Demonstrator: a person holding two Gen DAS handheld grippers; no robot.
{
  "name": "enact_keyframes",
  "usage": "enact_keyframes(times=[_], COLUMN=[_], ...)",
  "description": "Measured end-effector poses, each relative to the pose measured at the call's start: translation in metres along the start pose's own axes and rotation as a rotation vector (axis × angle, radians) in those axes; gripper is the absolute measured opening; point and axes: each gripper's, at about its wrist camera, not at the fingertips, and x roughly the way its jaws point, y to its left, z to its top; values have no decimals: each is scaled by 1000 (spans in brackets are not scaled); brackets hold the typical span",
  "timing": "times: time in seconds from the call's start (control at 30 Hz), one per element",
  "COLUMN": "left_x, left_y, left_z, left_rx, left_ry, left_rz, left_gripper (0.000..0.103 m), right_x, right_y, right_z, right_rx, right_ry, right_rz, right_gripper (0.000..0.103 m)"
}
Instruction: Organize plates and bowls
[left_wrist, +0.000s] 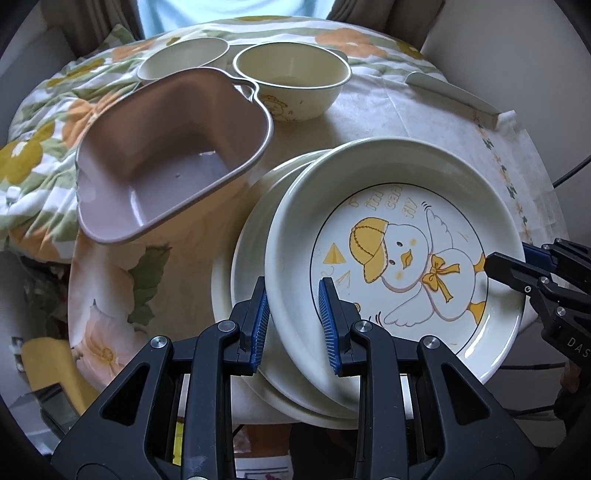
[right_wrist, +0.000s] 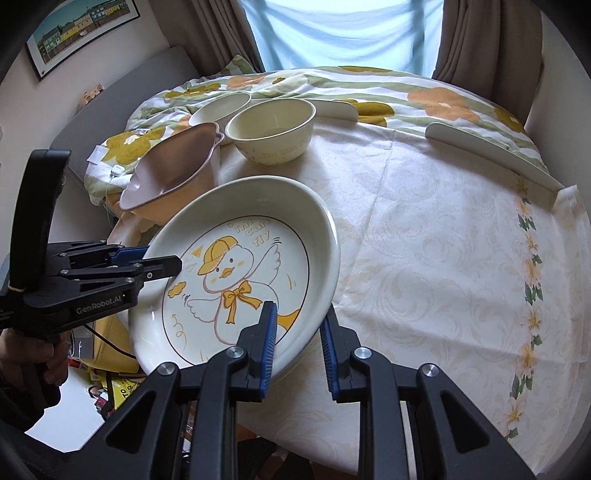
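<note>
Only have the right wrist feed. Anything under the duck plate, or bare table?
Observer: Left wrist shows more cream plates stacked beneath the duck plate.
Operator: How does the left gripper sit on it?
Observer: The left gripper straddles the near rim, one pad outside the wall and one inside.
Operator: Pink bowl empty?
Observer: The pink bowl holds nothing but a few tiny specks on its floor.

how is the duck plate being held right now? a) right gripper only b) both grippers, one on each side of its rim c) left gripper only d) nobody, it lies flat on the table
b: the left gripper straddles the near rim of the duck plate while the right gripper straddles the opposite rim.
</note>
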Motion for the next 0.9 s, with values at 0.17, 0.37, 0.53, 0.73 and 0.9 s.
enact_keyframes(times=[0.17, 0.37, 0.53, 0.73, 0.9], left_x=[4, 4, 5, 6, 5], left_y=[-5, -17, -28, -32, -35], left_z=[-2, -1, -2, -3, -7], left_rx=[12, 69, 134, 163, 198], left_ry=[5, -10, -27, -31, -37], left_rz=[27, 98, 187, 240, 293], left_gripper=[24, 24, 24, 24, 24], right_x=[1, 4, 6, 10, 14], right_y=[2, 3, 3, 9, 16], right_z=[1, 2, 1, 1, 0], right_rx=[-19, -39, -56, -88, -112], right_ry=[1, 15, 29, 49, 72], right_rz=[-1, -16, -21, -43, -67], right_gripper=[22, 22, 22, 22, 22])
